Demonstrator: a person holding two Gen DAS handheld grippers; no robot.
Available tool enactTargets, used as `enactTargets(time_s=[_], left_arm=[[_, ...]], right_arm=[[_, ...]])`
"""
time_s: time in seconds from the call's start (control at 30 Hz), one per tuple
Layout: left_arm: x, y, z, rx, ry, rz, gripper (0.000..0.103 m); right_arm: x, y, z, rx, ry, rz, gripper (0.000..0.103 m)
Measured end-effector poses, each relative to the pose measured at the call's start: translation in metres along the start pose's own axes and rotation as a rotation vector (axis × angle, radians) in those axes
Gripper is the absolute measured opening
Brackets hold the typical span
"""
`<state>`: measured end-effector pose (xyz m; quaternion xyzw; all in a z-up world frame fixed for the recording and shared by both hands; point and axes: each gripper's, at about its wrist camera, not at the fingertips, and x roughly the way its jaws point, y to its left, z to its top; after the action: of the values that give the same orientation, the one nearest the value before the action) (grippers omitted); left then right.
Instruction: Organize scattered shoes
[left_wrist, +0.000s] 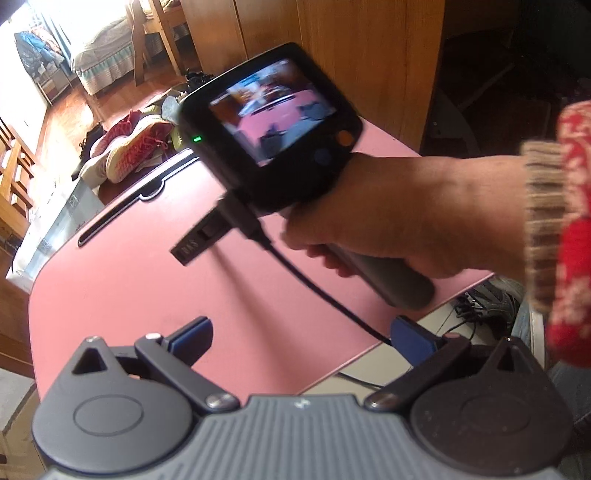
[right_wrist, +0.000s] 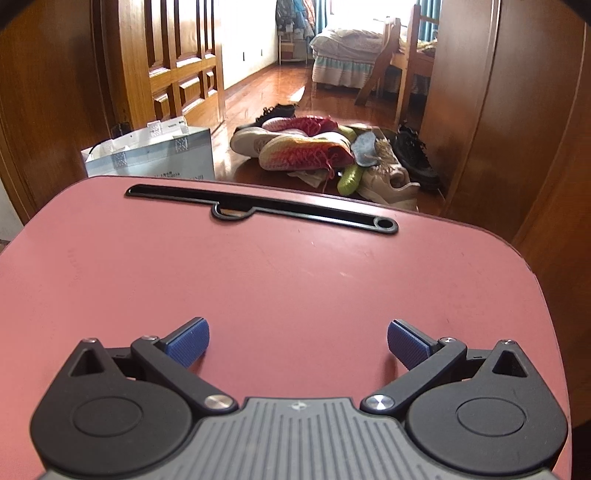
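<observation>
Both grippers hover over a pink table with jaws wide apart and empty: the left gripper near the front edge; the right gripper mid-table. In the left view a hand grips the right gripper's handle; the shoes lie heaped on the wood floor beyond the table, beside a white bag.

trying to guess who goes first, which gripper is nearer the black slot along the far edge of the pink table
Right. The right gripper hovers open over the pink table, facing the black slot. The left gripper, also open, hangs back at the near edge, behind the hand.
</observation>
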<state>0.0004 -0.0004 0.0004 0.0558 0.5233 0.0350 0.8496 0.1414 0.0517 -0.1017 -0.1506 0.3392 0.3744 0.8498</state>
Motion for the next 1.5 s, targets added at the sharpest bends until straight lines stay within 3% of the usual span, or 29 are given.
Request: enactTargets(time_s=[0.23,0.43,0.57,0.67,0.8,0.87,1.03,1.13,1.23,1.37,1.43,1.5], left_arm=[[-0.009,-0.01,0.017,0.008,-0.049,-0.048,0.103],[-0.033,-0.026,0.015,0.047,-0.166,-0.233,0.103],[-0.051,-0.036,0.013,0.093,-0.252,-0.296,0.103],[-0.057,-0.035,0.02,0.085,-0.286,-0.334,0.103],[-0.065,-0.05,0.038,0.123,-0.312,-0.332,0.103],[-0.069,-0.058,0.047,0.141,-0.325,-0.331,0.103],[-0.066,-0.088,0.072,0.222,-0.319,-0.287,0.103],[-0.067,-0.099,0.078,0.236,-0.299,-0.269,0.103],[-0.069,-0.099,0.082,0.232,-0.274,-0.303,0.103],[-0.079,-0.103,0.085,0.257,-0.265,-0.308,0.103],[-0.084,-0.11,0.087,0.285,-0.253,-0.313,0.103],[-0.088,-0.119,0.089,0.322,-0.239,-0.325,0.103]], right_arm=[[-0.049,-0.031,-0.007,0.027,-0.035,-0.051,0.103],[-0.092,-0.057,-0.013,0.051,-0.064,-0.095,0.103],[-0.132,-0.102,-0.054,0.057,-0.096,-0.218,0.103],[-0.152,-0.142,-0.063,0.041,-0.065,-0.223,0.103],[-0.167,-0.107,0.0,0.083,-0.008,-0.264,0.102],[-0.178,-0.114,0.007,0.08,-0.022,-0.245,0.1],[-0.194,-0.125,-0.002,0.066,-0.023,-0.301,0.1],[-0.197,-0.141,-0.014,0.164,0.011,-0.304,0.1],[-0.197,-0.152,-0.023,0.252,0.049,-0.306,0.1],[-0.212,-0.164,-0.034,0.332,0.017,-0.309,0.099],[-0.222,-0.167,-0.039,0.359,0.007,-0.318,0.095],[-0.23,-0.169,-0.044,0.38,0.013,-0.324,0.073]])
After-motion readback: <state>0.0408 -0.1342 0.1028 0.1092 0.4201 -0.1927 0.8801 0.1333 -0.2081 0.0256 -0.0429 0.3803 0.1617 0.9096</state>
